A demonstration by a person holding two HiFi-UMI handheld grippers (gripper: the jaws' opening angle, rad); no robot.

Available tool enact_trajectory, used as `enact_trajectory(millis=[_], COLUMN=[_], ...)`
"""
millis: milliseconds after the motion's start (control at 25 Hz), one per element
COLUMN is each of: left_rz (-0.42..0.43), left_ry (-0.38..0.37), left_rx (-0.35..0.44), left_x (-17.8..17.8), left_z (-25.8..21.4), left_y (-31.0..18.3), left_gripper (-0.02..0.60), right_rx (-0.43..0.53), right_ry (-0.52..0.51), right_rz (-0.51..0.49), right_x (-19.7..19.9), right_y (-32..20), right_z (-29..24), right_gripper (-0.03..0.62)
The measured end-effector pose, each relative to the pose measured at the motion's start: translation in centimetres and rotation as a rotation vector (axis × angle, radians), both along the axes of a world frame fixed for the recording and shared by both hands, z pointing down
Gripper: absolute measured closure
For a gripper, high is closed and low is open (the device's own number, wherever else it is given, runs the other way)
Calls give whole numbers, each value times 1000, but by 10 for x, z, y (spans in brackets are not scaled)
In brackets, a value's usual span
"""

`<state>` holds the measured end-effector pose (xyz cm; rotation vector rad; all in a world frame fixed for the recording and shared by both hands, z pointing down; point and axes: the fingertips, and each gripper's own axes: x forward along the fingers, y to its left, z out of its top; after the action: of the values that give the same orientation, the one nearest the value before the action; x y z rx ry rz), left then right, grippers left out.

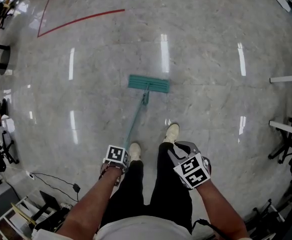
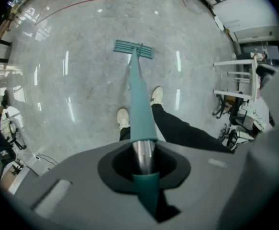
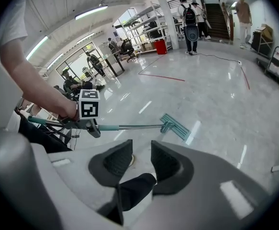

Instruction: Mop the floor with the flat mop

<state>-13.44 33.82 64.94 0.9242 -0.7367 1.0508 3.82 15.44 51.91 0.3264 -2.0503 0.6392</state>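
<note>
Where the flat mop [image 1: 148,83] is set, its teal head is laid flat on the glossy grey stone floor [image 1: 221,49], ahead of the person's white shoes [image 1: 172,132] and well short of the red floor line [image 1: 80,19]. Its handle [image 1: 134,124] is slanted back from the head to the left gripper [image 1: 119,159], by which it is clamped. In the left gripper view the jaws are seen closed round the shaft, with a bare metal stretch between two teal sleeves lying in the hollow of the pads.

The right gripper [image 1: 180,153] is held apart from the mop, over the right leg in black trousers [image 1: 173,194]. In the right gripper view its jaws are parted by a narrow gap and nothing is gripped; only a trouser leg and a shoe are seen beyond them.

A black cable [image 1: 55,179] is trailed across the floor at the person's left, and white table edges [image 1: 287,78] are seen at the right. In the right gripper view, people [image 3: 192,16] are seen standing far off near a staircase [image 3: 220,13], with shelving [image 3: 149,25] beside them.
</note>
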Motion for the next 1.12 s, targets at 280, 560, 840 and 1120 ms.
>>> enact_trajectory(millis=[280,560,840,1120], left_rz=[-54,-90,-110,-128], left_ry=[27,39,43,46], left_rx=[21,33,48,62], left_x=[8,6,4,2], left_z=[3,9,15,22], left_y=[-39,-84,-139,-186], left_gripper=[526,525,525,525], right_rx=[-10,-10,-23,-30], right_ry=[4,8,7,7], right_rz=[7,37,58,94], right_x=[11,21,31,45], right_y=[-8,-23,-32,-44], right_z=[0,0,1,3], right_gripper=[470,470,470,470])
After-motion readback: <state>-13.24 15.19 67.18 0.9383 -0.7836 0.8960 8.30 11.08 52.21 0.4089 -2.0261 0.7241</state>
